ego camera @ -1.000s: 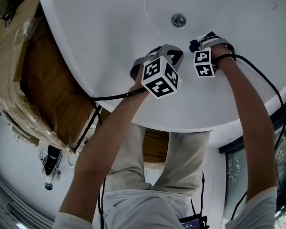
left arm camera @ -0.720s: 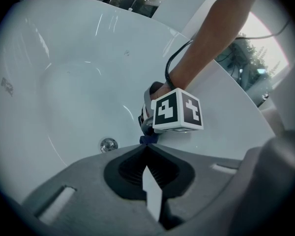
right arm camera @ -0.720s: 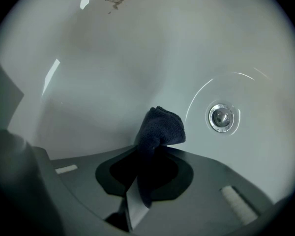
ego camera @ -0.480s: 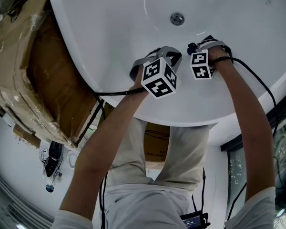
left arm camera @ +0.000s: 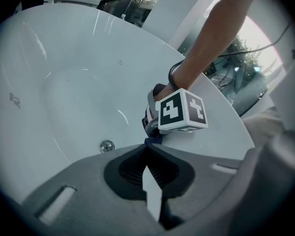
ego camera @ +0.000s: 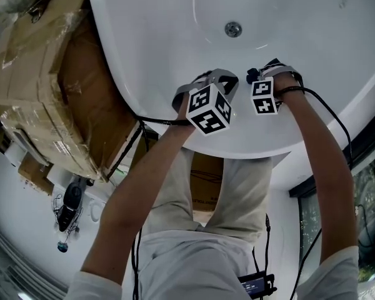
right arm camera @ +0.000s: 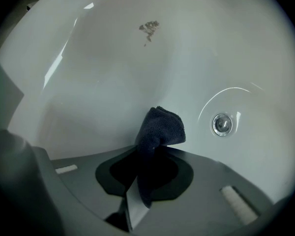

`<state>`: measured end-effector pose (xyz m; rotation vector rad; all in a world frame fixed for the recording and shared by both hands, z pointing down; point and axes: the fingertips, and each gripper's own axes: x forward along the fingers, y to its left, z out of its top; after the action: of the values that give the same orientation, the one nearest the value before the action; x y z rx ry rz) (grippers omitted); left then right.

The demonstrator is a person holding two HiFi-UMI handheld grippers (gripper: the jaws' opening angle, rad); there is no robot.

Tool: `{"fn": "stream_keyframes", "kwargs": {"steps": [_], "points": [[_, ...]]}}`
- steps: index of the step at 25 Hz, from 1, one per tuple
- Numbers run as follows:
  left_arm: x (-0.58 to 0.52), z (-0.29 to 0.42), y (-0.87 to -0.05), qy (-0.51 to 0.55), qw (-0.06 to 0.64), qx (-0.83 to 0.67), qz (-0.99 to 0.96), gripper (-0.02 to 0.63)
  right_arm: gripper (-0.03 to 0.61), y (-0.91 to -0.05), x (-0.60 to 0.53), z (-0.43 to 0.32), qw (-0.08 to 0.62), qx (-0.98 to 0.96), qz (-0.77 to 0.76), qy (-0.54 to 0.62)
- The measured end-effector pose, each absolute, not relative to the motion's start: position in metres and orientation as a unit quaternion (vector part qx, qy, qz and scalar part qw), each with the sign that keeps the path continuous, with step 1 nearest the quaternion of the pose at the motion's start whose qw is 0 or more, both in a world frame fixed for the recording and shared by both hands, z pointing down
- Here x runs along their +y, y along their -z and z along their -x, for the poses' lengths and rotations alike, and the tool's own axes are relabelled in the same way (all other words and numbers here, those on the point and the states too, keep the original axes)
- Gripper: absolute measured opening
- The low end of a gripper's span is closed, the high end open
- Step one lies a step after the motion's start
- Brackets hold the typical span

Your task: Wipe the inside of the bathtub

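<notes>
The bathtub (ego camera: pixel 169 36) is white and glossy, its inside sloping smoothly down to a round metal drain (right arm camera: pixel 221 124) in the floor of the basin. High on the wall ahead of my right gripper (right arm camera: pixel 155 149) there is a small grey smudge (right arm camera: pixel 148 27). That gripper is clamped on a dark blue cloth (right arm camera: pixel 161 126), whose bunched end sticks out past the jaw tips and sits close to the tub wall, left of the drain. My left gripper (left arm camera: pixel 148 149) has its jaws closed together with nothing between them. It hangs over the basin just beside the right one, both near the rim closest to me.

Outside the tub on my left, taped cardboard boxes (ego camera: pixel 37 74) crowd right up against its curved edge. A window (left arm camera: pixel 250 43) with trees behind it lies beyond the far side. The basin ahead of both grippers is wide and unobstructed.
</notes>
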<state>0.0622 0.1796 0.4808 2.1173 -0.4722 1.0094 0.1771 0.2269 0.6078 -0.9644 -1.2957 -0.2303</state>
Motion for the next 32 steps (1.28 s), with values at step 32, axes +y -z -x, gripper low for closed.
{"fn": "stream_keyframes", "kwargs": {"steps": [32], "points": [[0.161, -0.084, -0.317, -0.392, 0.352, -0.185, -0.830, -0.005, 0.051, -0.407, 0.266, -0.198, 0.672, -0.599, 0.436, 0.022]]}}
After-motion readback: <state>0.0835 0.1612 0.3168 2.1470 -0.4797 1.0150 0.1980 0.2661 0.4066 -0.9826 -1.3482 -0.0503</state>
